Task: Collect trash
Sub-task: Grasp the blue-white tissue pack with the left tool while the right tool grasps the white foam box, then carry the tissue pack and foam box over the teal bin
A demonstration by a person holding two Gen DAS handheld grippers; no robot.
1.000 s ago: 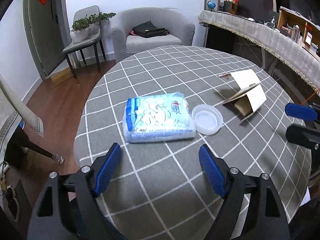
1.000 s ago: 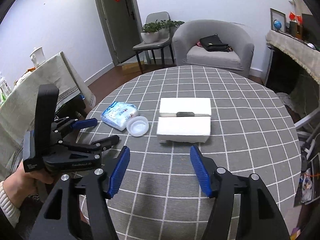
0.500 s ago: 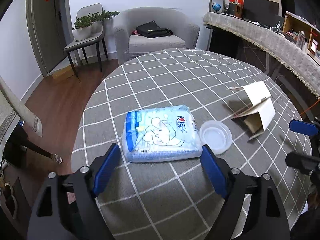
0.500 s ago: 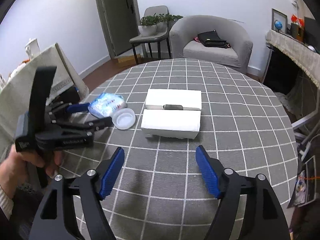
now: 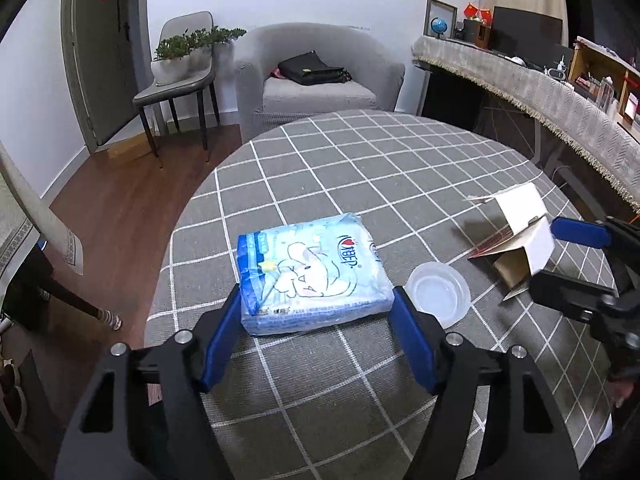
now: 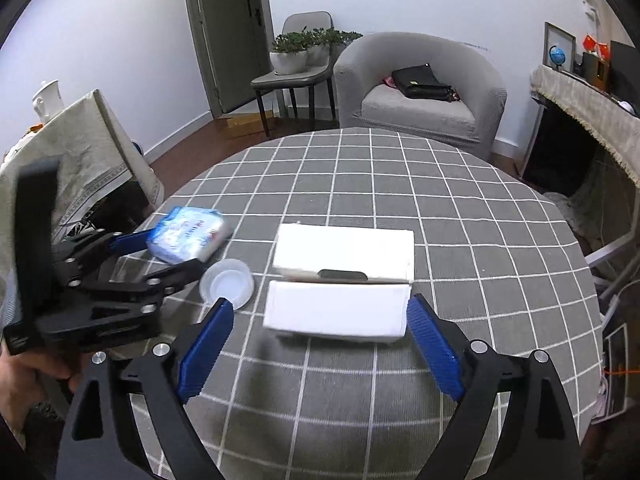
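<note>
Straddling the tissue pack (image 5: 312, 272) on the checked tablecloth (image 5: 360, 168), left gripper (image 5: 318, 334) jaws have just been closing, pads not yet pressing. Pack probably soft, slippery film: grip mid-sides. Plastic lid (image 5: 439, 294) alongside. Right gripper (image 6: 320, 338), just been opening, brackets the white carton (image 6: 340, 284): light, crushable.

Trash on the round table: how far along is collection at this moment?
Nothing looks collected yet. The tissue pack, plastic lid and white box all lie on the table. In hand: the left gripper straddles the pack, jaws closing; the right gripper has been opening at the box. Every pickup remains.
</note>
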